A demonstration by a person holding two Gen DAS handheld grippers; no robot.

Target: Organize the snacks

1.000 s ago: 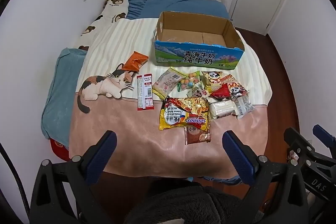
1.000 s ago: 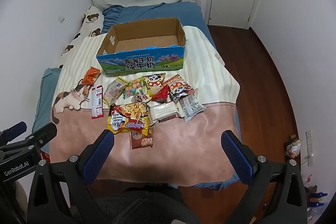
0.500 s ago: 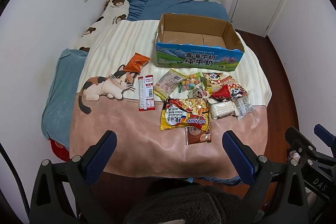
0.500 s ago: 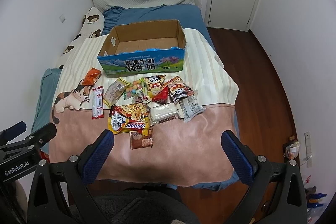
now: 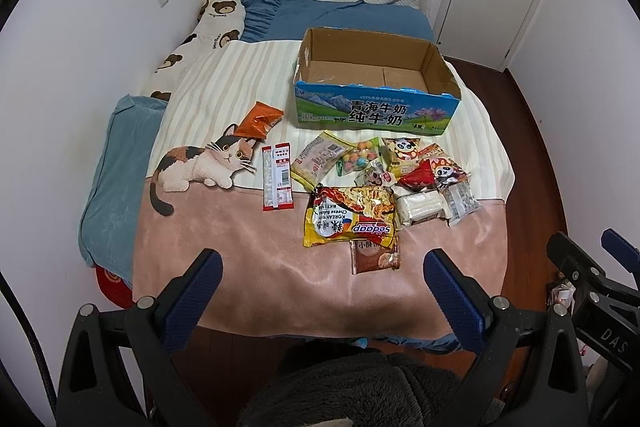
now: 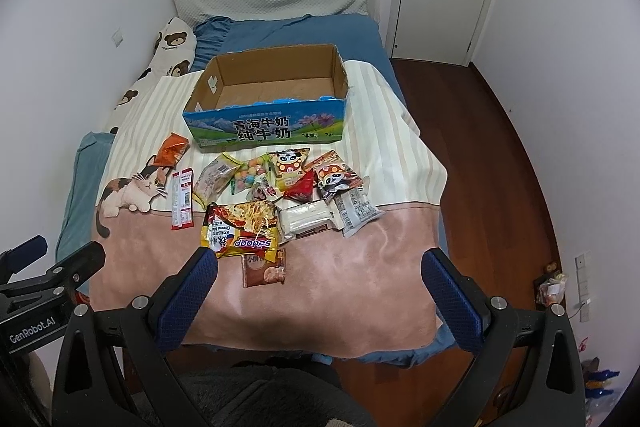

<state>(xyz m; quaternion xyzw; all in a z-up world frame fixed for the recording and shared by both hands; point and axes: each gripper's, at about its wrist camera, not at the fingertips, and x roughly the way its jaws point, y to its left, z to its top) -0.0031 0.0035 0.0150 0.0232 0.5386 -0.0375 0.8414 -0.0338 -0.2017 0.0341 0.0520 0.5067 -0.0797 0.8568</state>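
The task is at its very beginning, as far as I can judge. The cardboard box [image 5: 376, 83] stands on the bed [image 5: 248, 267], on the striped part of the blanket, and it is empty: only its brown bottom shows. All the snacks lie outside it, in front of its printed side.

The big yellow noodle packet [image 5: 350, 217] is nearest to the foot of the bed, and a small brown packet [image 5: 374, 257] lies partly under its near edge. Beside it, to the right, is a white packet [image 5: 420, 207]. Behind these lies a heap of small bags, among them a panda bag [image 5: 404, 151] and a bag of coloured candy balls [image 5: 358, 159]. Apart from the heap, to the left, lie a red and white sachet strip [image 5: 276, 177] and an orange bag [image 5: 258, 119] near the printed cat.

The left tool [image 5: 320, 267] has its fingers wide apart and holds nothing. The right tool [image 6: 318, 265] is the same, spread and empty. Both hang over the foot of the bed, well apart from any snack.

So every packet remains to be moved, probably into the box.
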